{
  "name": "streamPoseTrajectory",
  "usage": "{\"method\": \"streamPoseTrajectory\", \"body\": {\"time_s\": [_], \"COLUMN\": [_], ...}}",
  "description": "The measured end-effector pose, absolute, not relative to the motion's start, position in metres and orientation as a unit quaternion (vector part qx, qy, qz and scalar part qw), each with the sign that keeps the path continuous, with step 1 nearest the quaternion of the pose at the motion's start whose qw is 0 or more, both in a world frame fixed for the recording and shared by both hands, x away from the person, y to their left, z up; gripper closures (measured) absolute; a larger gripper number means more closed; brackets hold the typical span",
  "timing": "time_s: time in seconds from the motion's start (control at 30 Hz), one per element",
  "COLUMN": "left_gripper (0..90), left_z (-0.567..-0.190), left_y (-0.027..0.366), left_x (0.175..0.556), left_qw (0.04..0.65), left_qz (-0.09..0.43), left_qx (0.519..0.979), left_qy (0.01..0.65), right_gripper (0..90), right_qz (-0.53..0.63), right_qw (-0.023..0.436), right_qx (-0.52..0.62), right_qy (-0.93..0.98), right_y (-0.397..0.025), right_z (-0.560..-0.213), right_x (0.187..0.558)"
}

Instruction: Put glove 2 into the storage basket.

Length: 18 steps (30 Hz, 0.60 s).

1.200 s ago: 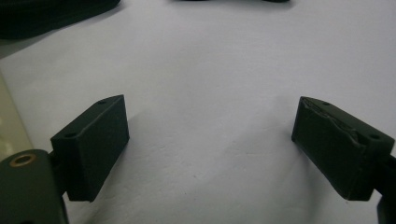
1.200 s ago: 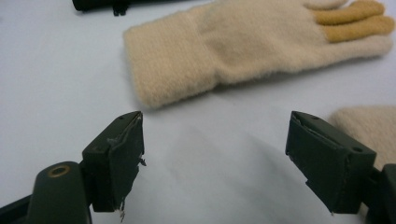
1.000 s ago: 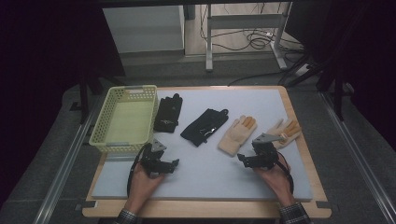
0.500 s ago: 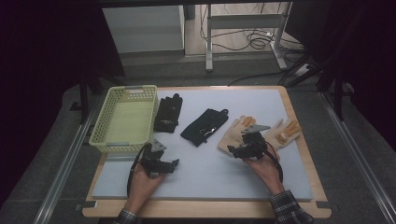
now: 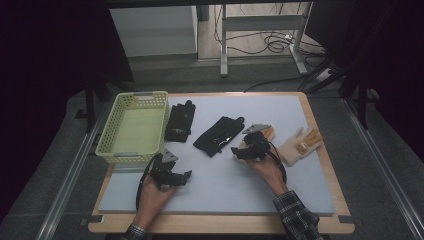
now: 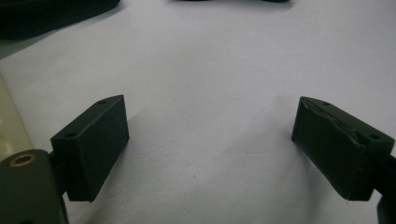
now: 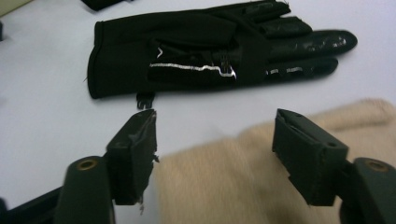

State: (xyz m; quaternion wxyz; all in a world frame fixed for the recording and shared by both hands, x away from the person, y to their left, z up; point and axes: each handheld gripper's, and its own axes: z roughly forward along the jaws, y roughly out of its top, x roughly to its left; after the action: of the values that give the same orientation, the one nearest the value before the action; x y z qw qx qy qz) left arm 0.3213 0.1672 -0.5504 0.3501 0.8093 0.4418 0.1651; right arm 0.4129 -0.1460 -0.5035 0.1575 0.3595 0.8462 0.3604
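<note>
Right tongs (image 7: 215,140) now moved forward, spread over tan glove (image 7: 224,186), black glove (image 7: 210,51) at 12 o'clock, left tongs (image 6: 210,149) spread on bench (image 6: 224,60).

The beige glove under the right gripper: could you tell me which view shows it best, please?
The right gripper view: the beige glove lies close up between the open right gripper, its knit plain. In the high view, the glove is mostly covered by that gripper. The left gripper view looks at bare white mat.
</note>
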Motion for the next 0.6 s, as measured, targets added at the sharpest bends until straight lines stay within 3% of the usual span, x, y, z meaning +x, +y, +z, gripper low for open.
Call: {"method": "streamPoseTrajectory", "body": {"time_s": [0.27,0.6], "left_gripper": [11.0,11.0], "left_z": [-0.55,-0.55], "left_y": [0.167,0.167], "left_x": [0.321,0.321], "left_qw": [0.35,0.35], "left_qz": [0.165,0.165], "left_qx": [0.809,0.81], "left_qy": [0.442,0.442], "right_gripper": [47.1,51.9], "right_qz": [0.362,0.358], "right_qw": [0.153,0.157], "right_qx": [0.375,0.382], "right_qy": [0.84,0.838], "right_y": [-0.131,-0.104], "right_z": [-0.503,-0.504], "right_x": [0.437,0.458]}}
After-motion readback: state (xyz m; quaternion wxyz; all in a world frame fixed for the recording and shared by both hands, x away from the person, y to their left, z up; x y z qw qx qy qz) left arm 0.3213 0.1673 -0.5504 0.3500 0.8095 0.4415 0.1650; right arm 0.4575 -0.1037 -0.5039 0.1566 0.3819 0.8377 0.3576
